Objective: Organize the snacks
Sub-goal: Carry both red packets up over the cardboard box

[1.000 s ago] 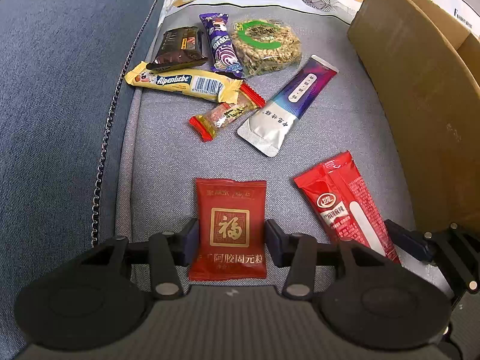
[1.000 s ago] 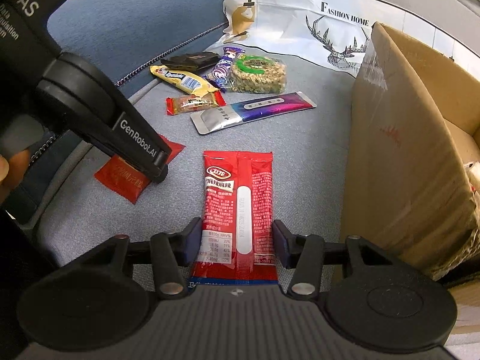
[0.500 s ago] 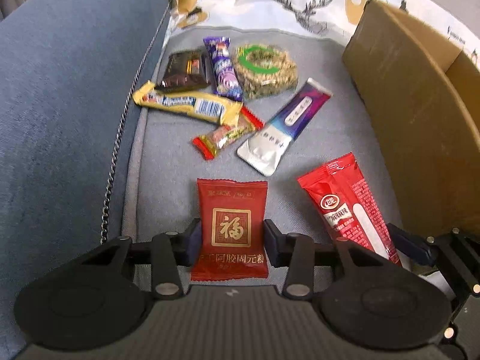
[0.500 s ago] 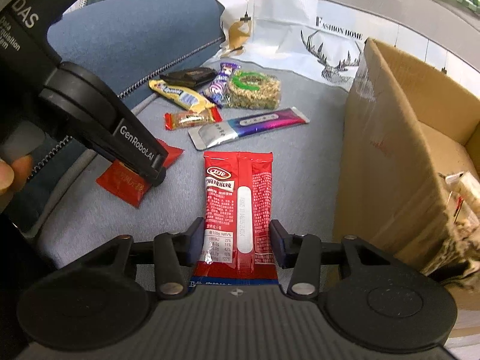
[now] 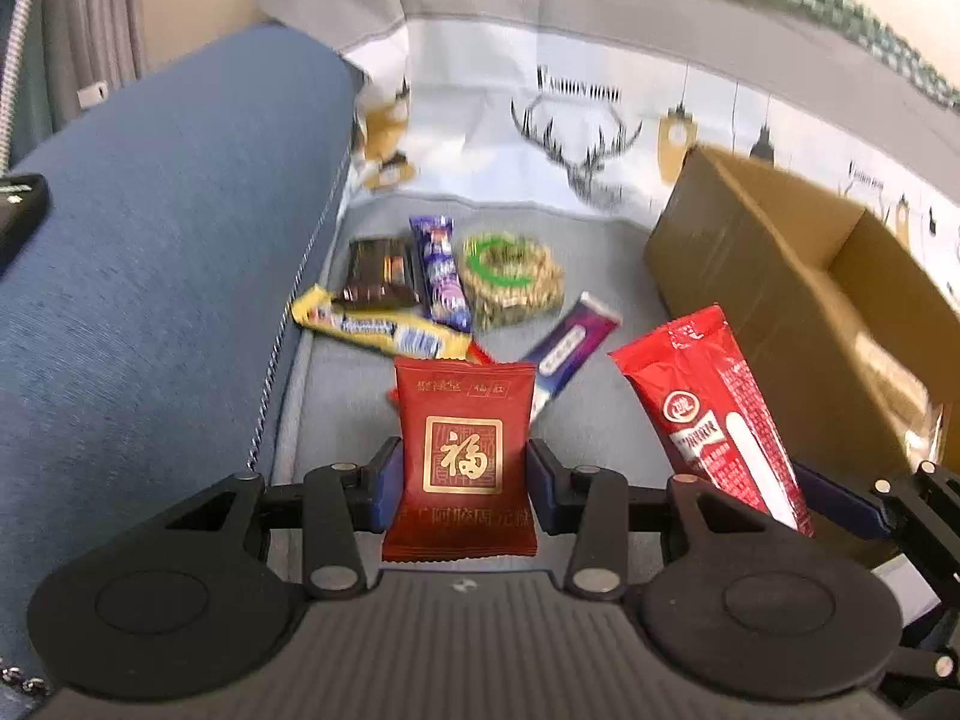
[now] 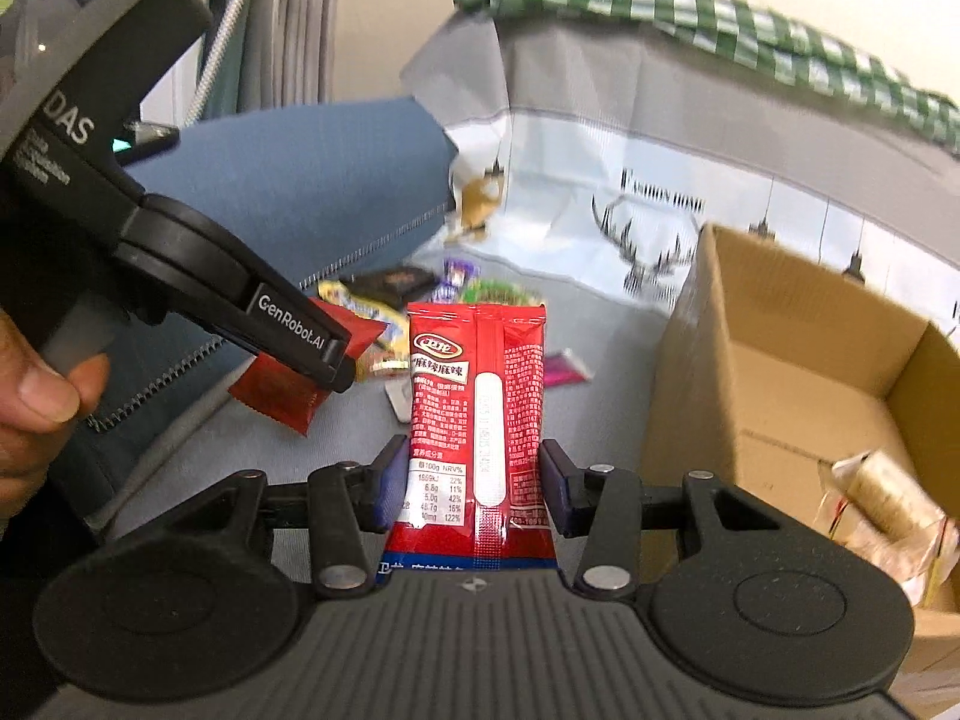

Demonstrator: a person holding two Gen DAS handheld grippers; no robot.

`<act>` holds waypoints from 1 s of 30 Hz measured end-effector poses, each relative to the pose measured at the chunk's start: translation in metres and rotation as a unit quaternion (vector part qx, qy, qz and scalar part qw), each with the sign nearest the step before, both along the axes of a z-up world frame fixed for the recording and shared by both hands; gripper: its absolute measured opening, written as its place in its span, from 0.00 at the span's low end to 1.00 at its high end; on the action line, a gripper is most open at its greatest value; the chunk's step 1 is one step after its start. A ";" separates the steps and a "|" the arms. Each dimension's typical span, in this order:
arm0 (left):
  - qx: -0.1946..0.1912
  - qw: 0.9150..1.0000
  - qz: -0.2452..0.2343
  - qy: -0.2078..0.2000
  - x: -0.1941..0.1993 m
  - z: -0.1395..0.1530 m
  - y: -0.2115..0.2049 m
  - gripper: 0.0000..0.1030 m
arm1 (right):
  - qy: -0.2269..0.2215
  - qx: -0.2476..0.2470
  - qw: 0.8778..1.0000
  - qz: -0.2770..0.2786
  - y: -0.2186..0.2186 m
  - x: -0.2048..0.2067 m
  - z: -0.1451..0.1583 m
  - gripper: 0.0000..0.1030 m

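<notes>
Reading "GenRobot.AI" on left tongs (image 6: 336, 360)

Blue sofa arm (image 5: 168, 276) — grey seat (image 5: 600, 414), deer-print cushion (image 5: 576, 138)

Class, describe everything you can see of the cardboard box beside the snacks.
The cardboard box is plain brown corrugated card, standing upright on the grey cushion to the right of the loose snacks. Its top is open, with the flaps up. Inside, on the bottom, lies a clear crinkly wrapper with a pale snack. Neither gripper touches it.
</notes>
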State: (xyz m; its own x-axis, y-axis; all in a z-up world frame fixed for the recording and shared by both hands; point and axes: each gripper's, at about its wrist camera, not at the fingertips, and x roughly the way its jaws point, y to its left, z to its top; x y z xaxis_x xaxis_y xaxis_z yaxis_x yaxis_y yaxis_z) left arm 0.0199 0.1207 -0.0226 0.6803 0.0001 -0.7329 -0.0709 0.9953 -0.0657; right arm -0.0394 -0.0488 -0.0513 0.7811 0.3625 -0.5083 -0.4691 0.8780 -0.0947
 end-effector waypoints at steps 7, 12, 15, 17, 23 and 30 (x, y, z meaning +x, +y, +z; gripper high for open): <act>-0.005 1.000 -0.002 -0.023 -0.007 0.007 0.000 0.46 | -0.045 0.013 0.999 0.007 -0.013 -0.012 0.018 0.46; -0.012 1.000 -0.001 -0.027 -0.009 0.007 0.003 0.46 | -0.081 0.041 0.996 -0.004 -0.037 -0.012 0.040 0.46; -0.014 0.999 -0.004 -0.029 -0.009 0.007 0.002 0.46 | -0.102 0.058 0.993 -0.015 -0.058 -0.010 0.057 0.46; -0.013 1.000 -0.007 -0.027 -0.008 0.006 0.000 0.46 | -0.120 0.068 0.990 -0.022 -0.074 -0.002 0.070 0.46; -0.007 1.000 -0.015 -0.021 -0.003 0.004 -0.007 0.46 | -0.159 0.084 0.980 -0.082 -0.132 0.026 0.096 0.46; -0.002 0.999 -0.021 -0.027 0.000 0.006 -0.017 0.46 | -0.128 0.091 0.976 -0.153 -0.178 0.050 0.079 0.46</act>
State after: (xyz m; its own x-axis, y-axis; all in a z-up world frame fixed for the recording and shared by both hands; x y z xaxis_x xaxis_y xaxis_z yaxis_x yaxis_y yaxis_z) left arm 0.0195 0.1038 -0.0167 0.7186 -0.0321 -0.6947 -0.0261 0.9970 -0.0731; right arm 0.0101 -0.2266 0.0281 0.9598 0.1585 -0.2317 -0.1636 0.9865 -0.0028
